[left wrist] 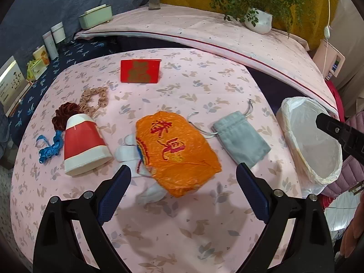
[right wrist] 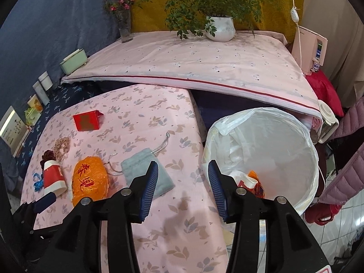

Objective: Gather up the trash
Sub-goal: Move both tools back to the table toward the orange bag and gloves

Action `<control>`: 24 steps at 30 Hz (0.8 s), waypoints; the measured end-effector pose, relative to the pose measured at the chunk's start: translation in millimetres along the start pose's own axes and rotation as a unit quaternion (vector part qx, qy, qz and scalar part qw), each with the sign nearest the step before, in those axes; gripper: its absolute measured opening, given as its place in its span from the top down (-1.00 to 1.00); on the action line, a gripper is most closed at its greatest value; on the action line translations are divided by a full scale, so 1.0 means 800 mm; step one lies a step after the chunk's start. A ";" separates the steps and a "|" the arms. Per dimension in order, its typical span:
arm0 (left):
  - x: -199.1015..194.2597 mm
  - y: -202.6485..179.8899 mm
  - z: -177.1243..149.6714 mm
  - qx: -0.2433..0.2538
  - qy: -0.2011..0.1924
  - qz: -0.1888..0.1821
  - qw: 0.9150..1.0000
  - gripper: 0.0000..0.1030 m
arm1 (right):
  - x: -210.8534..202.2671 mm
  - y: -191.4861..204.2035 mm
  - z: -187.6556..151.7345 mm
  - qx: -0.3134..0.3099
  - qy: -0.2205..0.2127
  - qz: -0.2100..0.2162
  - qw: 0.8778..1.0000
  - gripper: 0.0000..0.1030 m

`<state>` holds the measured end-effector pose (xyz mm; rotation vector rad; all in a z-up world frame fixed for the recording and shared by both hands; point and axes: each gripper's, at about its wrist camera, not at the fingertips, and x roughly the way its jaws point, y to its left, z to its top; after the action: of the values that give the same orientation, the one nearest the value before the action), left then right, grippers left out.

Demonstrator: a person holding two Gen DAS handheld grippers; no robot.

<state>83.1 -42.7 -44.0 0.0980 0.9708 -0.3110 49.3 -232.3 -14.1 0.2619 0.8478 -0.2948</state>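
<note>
— Where are your two grippers right now?

— My left gripper hangs over the pink flowered tablecloth, jaws spread wide with nothing between them. Its blue fingertips sit on either side of the near edge of the orange plastic bag. My right gripper is released too, empty, hovering over the table's right edge, one finger above the cloth and the other above the rim of the trash bin.

— What's lying on the table?

— The orange bag with red characters is in the middle, partly covering something white. To its left a red-and-white paper cup lies on its side, mouth toward me. Beside the cup there's a blue ribbon, a dark red scrunchie and a beige one. Right of the orange bag is a grey drawstring pouch, and at the far side a red envelope.

— And the bin?

— Just off the right edge of the table, lined with a white plastic bag. In the right wrist view, some red, white and orange scraps already lie at the bottom.

— Anything behind?

— A potted plant and a vase of flowers on a higher surface.
</note>
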 end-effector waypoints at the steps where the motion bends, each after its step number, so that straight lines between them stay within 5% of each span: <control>1: 0.001 0.004 0.000 -0.003 0.001 0.002 1.000 -0.73 | 0.001 0.004 -0.001 -0.002 0.001 0.002 1.000 0.12; 24: 0.018 0.093 -0.015 -0.084 0.040 -0.011 0.996 -0.73 | 0.048 0.088 -0.042 -0.037 0.069 0.069 0.995 0.07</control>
<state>103.5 27.4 -67.0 -0.0552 1.0743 -0.2465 74.6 -161.4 -57.0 0.2735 0.9702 -0.1161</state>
